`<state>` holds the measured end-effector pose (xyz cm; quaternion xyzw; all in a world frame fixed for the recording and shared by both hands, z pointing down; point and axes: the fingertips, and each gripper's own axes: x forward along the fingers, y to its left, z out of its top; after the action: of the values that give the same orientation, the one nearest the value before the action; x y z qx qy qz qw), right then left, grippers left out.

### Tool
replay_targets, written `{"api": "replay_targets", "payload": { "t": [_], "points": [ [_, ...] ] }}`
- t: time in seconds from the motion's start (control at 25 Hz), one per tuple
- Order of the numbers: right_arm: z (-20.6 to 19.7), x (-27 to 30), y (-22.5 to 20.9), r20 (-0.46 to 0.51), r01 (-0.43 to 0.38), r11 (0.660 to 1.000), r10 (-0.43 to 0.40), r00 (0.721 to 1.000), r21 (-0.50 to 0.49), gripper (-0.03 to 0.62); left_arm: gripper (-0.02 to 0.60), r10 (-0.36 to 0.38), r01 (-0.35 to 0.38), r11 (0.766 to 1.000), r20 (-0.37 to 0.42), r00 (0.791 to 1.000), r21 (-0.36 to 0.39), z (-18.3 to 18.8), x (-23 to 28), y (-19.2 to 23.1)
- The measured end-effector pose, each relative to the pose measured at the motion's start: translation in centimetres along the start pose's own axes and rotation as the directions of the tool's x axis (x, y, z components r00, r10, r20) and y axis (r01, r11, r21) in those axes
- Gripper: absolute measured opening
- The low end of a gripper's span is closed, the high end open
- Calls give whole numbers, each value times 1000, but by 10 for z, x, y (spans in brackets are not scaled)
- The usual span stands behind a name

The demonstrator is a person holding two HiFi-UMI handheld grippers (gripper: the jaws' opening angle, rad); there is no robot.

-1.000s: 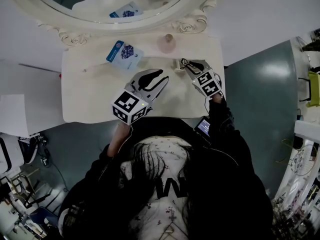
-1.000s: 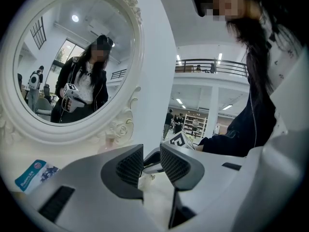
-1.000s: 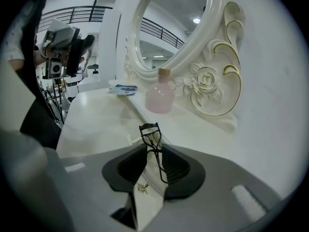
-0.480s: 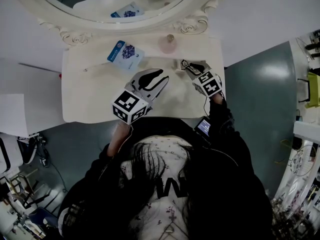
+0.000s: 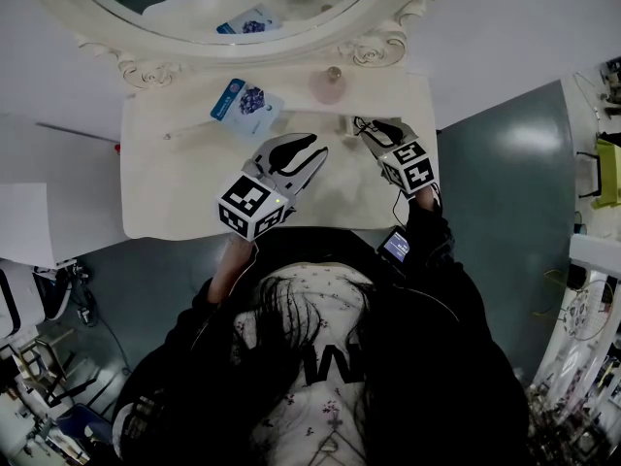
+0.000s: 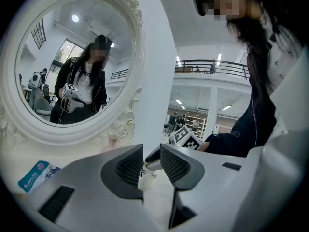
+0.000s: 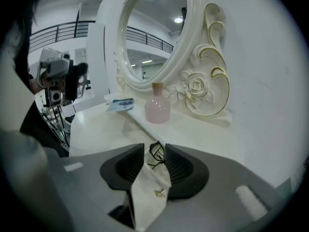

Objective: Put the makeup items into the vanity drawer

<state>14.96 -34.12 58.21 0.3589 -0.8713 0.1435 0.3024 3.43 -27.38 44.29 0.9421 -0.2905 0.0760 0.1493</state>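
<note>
Currently the right tool is opening its jaws around the cream pouch near the worktop's back right corner. The left tool hovers slightly parted, empty. No open drawer shows, so the pouch may drop onto the worktop instead.

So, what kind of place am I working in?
A vanity station, apparently set up in a big open hall: ornate white mirror, pink bottle on the cream tabletop, railed mezzanine behind.

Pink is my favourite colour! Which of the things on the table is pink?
The little round bottle standing by the mirror frame is pink. The flat packet is blue, and the pouch is cream.
</note>
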Motion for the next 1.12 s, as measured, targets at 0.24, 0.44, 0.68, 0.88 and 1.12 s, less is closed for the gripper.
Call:
{"api": "replay_targets", "payload": {
  "t": [0.24,0.44,0.68,0.88,1.12],
  "points": [
    [41,-27,23,195,-29,991,3,981,134,143,109,-20,20,1000,-5,1000,-1,-3,-4,1],
    [60,-42,50,282,-29,979,-29,959,202,143,109,-51,51,999,-14,999,2,-7,-11,1],
    [57,-53,83,311,12,958,-105,945,288,143,109,-117,117,993,-51,992,-5,-23,-19,-3],
    [43,-64,101,310,37,936,-153,938,350,141,109,-171,170,985,-74,982,-26,-39,-20,-10],
    [36,-83,112,319,51,923,-184,930,382,141,109,-206,205,979,-72,976,-22,-40,-19,-26]
  ]
}}
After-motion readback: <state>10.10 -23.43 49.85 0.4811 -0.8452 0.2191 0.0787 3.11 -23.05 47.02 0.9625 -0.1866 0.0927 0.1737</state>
